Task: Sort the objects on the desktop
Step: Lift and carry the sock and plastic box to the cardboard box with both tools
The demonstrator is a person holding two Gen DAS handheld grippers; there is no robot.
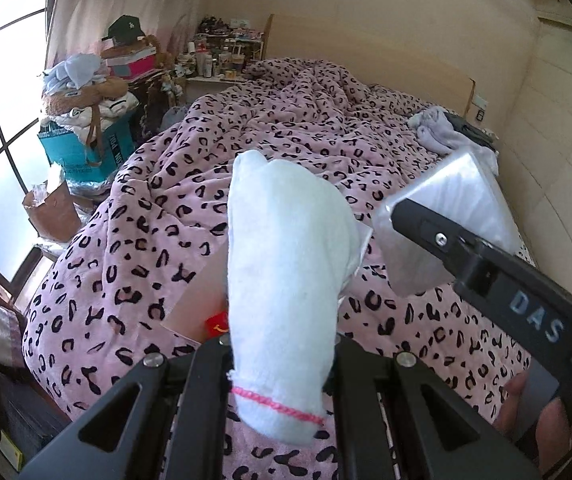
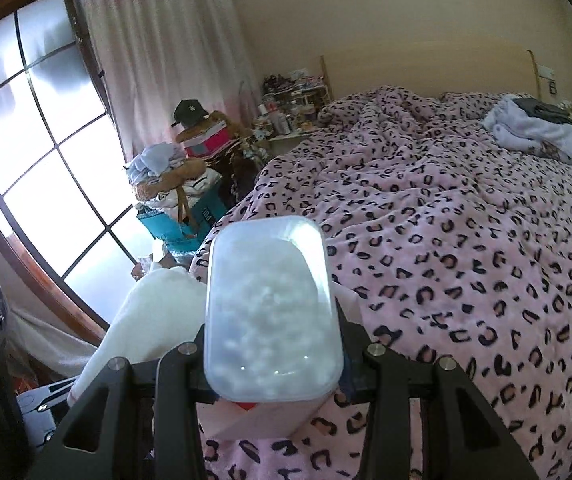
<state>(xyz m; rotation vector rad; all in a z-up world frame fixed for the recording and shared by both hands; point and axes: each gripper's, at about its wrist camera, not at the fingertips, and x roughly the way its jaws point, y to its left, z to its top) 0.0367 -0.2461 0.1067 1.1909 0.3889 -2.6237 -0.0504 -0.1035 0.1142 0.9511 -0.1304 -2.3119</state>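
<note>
My left gripper (image 1: 282, 356) is shut on a white sock (image 1: 286, 264) with a pink stitched band, held upright above the bed. My right gripper (image 2: 272, 360) is shut on a clear plastic box (image 2: 270, 308) filled with white cotton pieces. That box (image 1: 450, 216) and the right gripper (image 1: 486, 264) show to the right of the sock in the left wrist view. The sock (image 2: 146, 316) shows at the lower left of the right wrist view. A brown paper bag (image 1: 198, 300) with a red logo lies on the bed under both.
A pink leopard-print blanket (image 2: 466, 248) covers the bed. Folded pale clothes (image 2: 534, 128) lie near the headboard. A pile of boxes, clothes and a black cap (image 2: 190, 112) stands by the window. A cluttered nightstand (image 2: 290, 116) stands in the corner.
</note>
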